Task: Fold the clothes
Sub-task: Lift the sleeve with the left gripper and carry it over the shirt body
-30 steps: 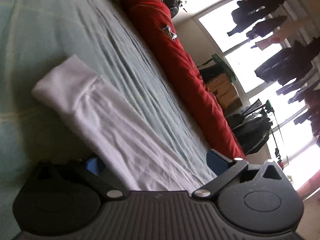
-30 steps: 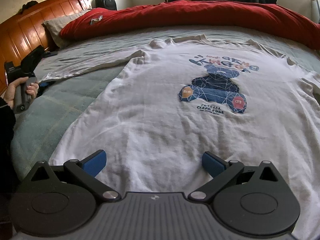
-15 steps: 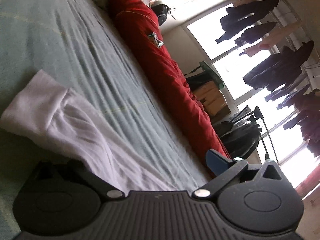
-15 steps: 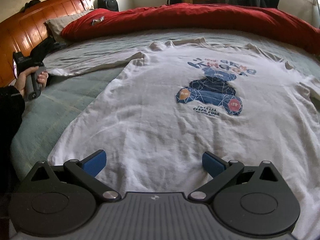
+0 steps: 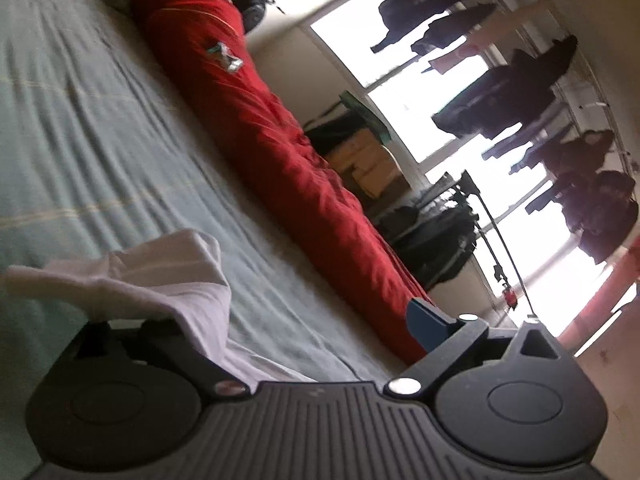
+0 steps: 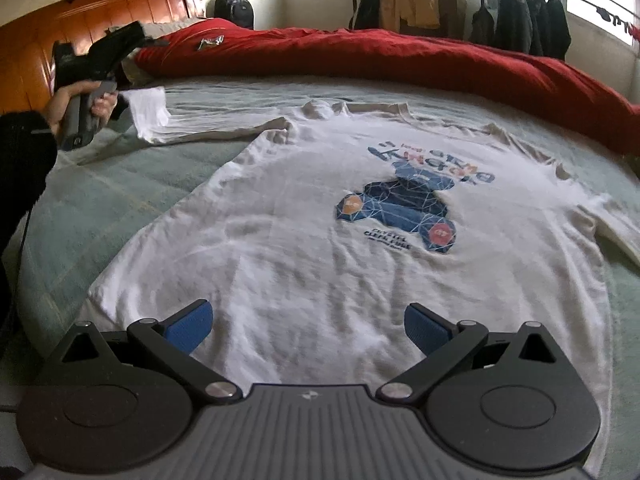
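Note:
A white T-shirt (image 6: 300, 220) with a blue bear print lies face up on the green bed sheet (image 6: 120, 188). My right gripper (image 6: 308, 326) is open, just above the shirt's bottom hem, with nothing between its fingers. Its long left sleeve (image 6: 148, 108) stretches toward the headboard, where a hand (image 6: 68, 100) holds the other gripper. In the left wrist view the sleeve end (image 5: 160, 276) is lifted and draped over one finger, hiding it. The blue pad of the other fingertip (image 5: 428, 320) stands far off, so my left gripper (image 5: 308, 320) is open.
A rolled red duvet (image 6: 400, 56) runs along the far side of the bed. The wooden headboard (image 6: 120, 12) is at the left. Dark clothes (image 6: 532, 12) hang by the window, with a backpack (image 6: 234, 10) and boxes (image 5: 372, 164) beyond the bed.
My left gripper has slid under the sleeve end, which now rides up over one finger and off the sheet. The right gripper has stayed open at the hem.

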### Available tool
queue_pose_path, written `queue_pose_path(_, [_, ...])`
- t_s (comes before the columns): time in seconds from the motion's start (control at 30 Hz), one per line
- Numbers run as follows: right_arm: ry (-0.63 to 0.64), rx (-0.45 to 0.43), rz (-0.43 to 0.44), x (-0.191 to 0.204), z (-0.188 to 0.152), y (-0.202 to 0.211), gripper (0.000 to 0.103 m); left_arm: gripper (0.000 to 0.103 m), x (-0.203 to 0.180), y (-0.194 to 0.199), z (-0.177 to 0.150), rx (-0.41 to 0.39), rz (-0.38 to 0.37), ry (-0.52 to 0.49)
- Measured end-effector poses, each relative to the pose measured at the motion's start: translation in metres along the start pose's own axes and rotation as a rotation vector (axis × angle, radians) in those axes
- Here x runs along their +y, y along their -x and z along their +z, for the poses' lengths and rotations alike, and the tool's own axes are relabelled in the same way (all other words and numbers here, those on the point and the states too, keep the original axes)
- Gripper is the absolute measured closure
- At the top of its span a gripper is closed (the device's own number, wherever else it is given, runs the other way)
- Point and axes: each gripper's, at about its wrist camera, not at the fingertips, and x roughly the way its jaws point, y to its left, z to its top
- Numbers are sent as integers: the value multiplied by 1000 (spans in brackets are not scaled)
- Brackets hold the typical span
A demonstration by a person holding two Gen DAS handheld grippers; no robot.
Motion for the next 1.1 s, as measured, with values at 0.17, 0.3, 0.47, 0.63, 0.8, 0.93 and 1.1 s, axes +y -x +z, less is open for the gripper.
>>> queue_pose_path(0.17, [-10,-11,11,-8,-6,6,0,8,-18,-7,-6,23,-13,0])
queue_pose_path(0.3, [-24,-18,10,-16,-11,10,0,8,-29,-12,-13,33,7,-23])
queue_pose_path(0.47, [-47,-30,11,-27,-16,17,0,8,-41,-17,-21,51,-15,-6])
queue_pose_path(0.63, [-68,-42,15,-36,-20,22,0,8,-63,-25,-31,76,-43,-35])
queue_pose_path(0.8, [-65,-57,16,-41,-21,28,0,8,-80,-36,-42,98,-63,-41])
queue_pose_path(0.93, [-64,-66,14,-47,-22,33,0,8,-98,-46,-50,117,-71,-61])
queue_pose_path(1.1, [-75,-62,13,-57,-26,34,0,10,-125,-57,-59,140,-92,-75])
